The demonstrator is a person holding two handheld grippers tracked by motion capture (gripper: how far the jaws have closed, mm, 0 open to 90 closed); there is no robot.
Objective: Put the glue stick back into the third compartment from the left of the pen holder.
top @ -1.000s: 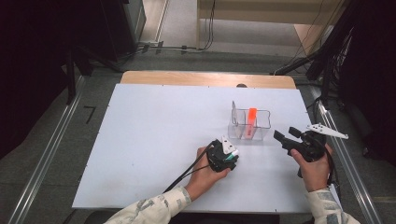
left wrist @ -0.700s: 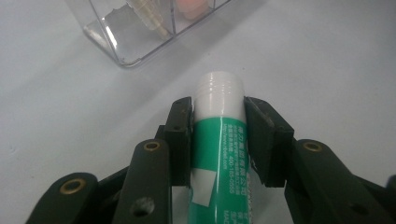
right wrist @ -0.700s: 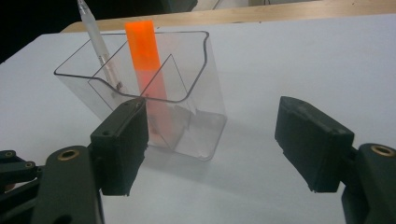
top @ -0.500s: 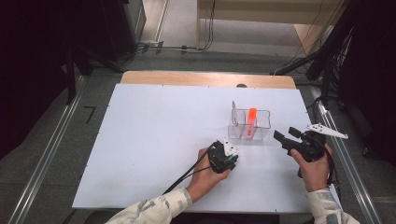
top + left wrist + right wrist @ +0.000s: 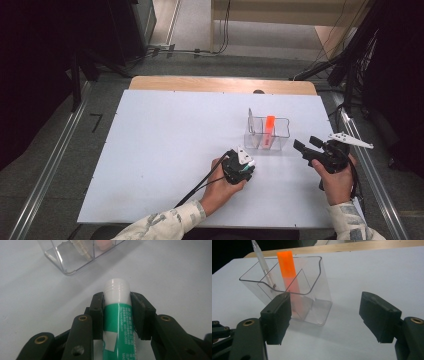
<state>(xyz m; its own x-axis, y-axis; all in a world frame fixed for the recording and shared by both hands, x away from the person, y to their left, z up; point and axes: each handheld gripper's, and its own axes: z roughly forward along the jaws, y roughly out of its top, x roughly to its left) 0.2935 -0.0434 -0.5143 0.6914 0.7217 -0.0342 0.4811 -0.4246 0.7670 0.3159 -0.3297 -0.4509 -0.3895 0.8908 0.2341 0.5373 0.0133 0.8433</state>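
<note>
light: my overhead view bright on white table (image 5: pixel 150 150), surroundings dark | shadows: soft | focus: near jaws slightly blurred

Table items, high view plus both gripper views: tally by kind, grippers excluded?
Clear divided holder: 1
Orange marker, standing in the holder: 1
Clear pen, standing in the holder: 1
Green-and-white glue stick, clamped in the left gripper near the holder: 1
Total: 4
</note>
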